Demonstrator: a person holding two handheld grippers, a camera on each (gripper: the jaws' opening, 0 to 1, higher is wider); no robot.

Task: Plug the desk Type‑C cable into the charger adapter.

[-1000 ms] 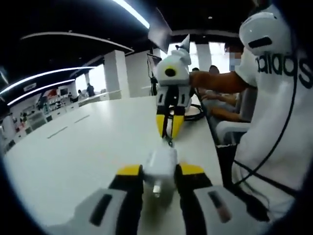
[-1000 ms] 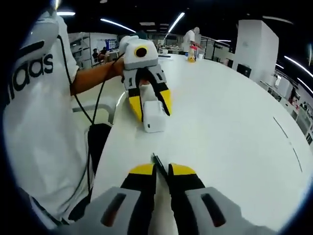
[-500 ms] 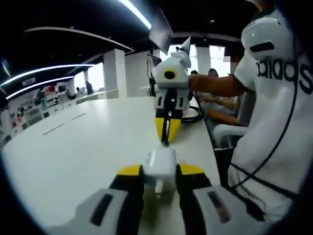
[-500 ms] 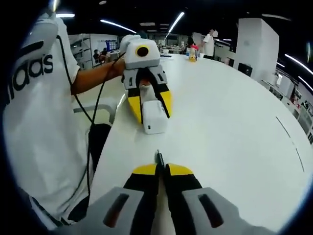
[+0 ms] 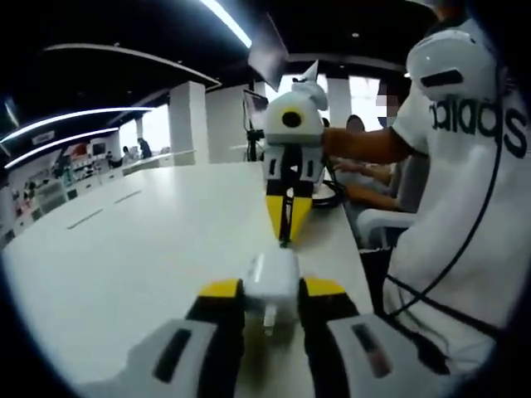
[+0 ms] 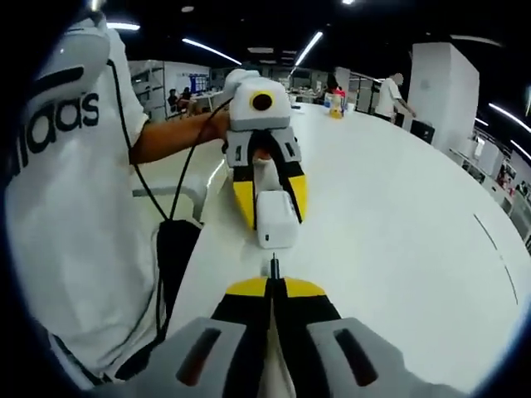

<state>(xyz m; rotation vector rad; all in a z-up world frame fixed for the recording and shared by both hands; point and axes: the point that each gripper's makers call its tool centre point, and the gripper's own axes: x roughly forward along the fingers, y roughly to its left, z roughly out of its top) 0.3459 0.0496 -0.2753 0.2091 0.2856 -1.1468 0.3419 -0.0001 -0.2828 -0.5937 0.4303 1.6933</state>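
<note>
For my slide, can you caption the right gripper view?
Right tongs point the Type-C cable tip at the white charger adapter held by the left tongs.

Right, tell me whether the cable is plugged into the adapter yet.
Not yet: the cable plug sits just short of the adapter, a gap between them.

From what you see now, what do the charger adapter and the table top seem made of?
Charger adapter: probably glossy white plastic, smooth with rounded edges; metal prongs in the left gripper view.
Table: smooth white surface with a soft sheen from the ceiling lights, perhaps laminate; I cannot tell.
</note>
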